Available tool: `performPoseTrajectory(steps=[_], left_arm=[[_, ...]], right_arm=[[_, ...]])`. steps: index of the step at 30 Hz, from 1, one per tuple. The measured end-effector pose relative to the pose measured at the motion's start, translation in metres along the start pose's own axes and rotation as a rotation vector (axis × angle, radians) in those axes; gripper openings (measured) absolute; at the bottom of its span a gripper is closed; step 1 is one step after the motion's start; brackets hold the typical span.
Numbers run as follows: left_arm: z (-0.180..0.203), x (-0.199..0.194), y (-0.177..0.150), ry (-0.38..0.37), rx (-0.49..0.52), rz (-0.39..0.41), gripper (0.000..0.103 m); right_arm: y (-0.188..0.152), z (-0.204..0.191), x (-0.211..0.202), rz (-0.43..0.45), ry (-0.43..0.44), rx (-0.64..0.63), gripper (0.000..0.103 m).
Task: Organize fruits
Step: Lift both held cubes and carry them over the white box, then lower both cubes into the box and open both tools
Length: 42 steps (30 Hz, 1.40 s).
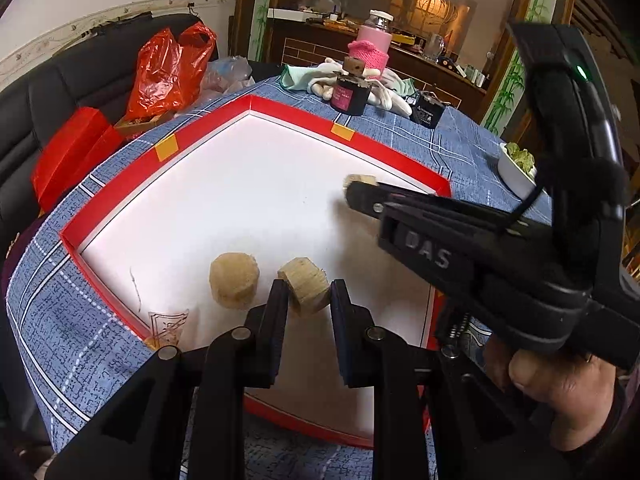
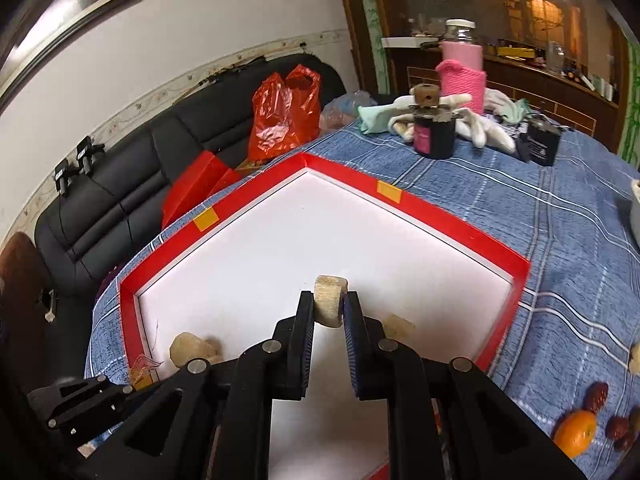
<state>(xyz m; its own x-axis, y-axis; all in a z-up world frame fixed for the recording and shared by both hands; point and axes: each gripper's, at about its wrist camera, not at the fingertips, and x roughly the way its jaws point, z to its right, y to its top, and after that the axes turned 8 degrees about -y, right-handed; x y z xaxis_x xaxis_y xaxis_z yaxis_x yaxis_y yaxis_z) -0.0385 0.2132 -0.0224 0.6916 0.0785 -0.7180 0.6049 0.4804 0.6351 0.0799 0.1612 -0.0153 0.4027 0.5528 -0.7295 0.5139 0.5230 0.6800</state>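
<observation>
A red-rimmed tray (image 1: 280,108) with a white floor lies on the blue checked cloth. My left gripper (image 1: 309,292) is shut on a tan fibrous chunk (image 1: 306,286) low over the tray's near left part. A second tan chunk (image 1: 234,280) lies just left of it. My right gripper (image 2: 329,300) is shut on another tan chunk (image 2: 330,300) above the tray (image 2: 440,216); in the left wrist view the right gripper (image 1: 354,192) reaches in from the right with that chunk (image 1: 362,179) at its tip. One more chunk (image 2: 398,326) lies on the tray floor behind the right finger.
An orange (image 2: 576,432) and red dates (image 2: 598,396) lie on the cloth right of the tray. Behind the tray stand a dark jar (image 1: 350,94), a pink-sleeved bottle (image 1: 374,46), white gloves (image 1: 394,96) and a small black box (image 1: 428,112). A white dish (image 1: 516,168) sits at right. A red plastic bag (image 1: 168,72) rests on the sofa.
</observation>
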Motion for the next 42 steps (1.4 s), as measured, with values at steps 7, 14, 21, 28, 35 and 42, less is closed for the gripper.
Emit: performPoseTrajectory(steps=[7, 14, 21, 28, 35, 42], left_arm=[[0.004, 0.005, -0.001, 0.006, 0.007, -0.014, 0.019], [0.004, 0.004, -0.001, 0.015, 0.004, -0.02, 0.019], [0.005, 0.003, 0.002, 0.014, 0.011, -0.014, 0.019], [-0.001, -0.003, 0.005, 0.035, 0.003, 0.0, 0.019], [-0.002, -0.005, 0.009, 0.049, 0.011, 0.008, 0.019], [-0.003, 0.003, 0.01, 0.051, 0.006, -0.026, 0.02]], right_arm=[[0.005, -0.006, 0.009, -0.03, 0.004, -0.047, 0.015], [0.003, 0.002, 0.011, -0.032, 0.001, -0.015, 0.015], [0.006, -0.003, 0.011, -0.03, -0.006, -0.02, 0.015], [0.008, -0.005, 0.013, -0.029, -0.025, -0.013, 0.015], [0.008, -0.004, 0.013, -0.033, -0.047, -0.007, 0.018], [0.007, 0.0, 0.011, -0.035, -0.059, 0.003, 0.018]])
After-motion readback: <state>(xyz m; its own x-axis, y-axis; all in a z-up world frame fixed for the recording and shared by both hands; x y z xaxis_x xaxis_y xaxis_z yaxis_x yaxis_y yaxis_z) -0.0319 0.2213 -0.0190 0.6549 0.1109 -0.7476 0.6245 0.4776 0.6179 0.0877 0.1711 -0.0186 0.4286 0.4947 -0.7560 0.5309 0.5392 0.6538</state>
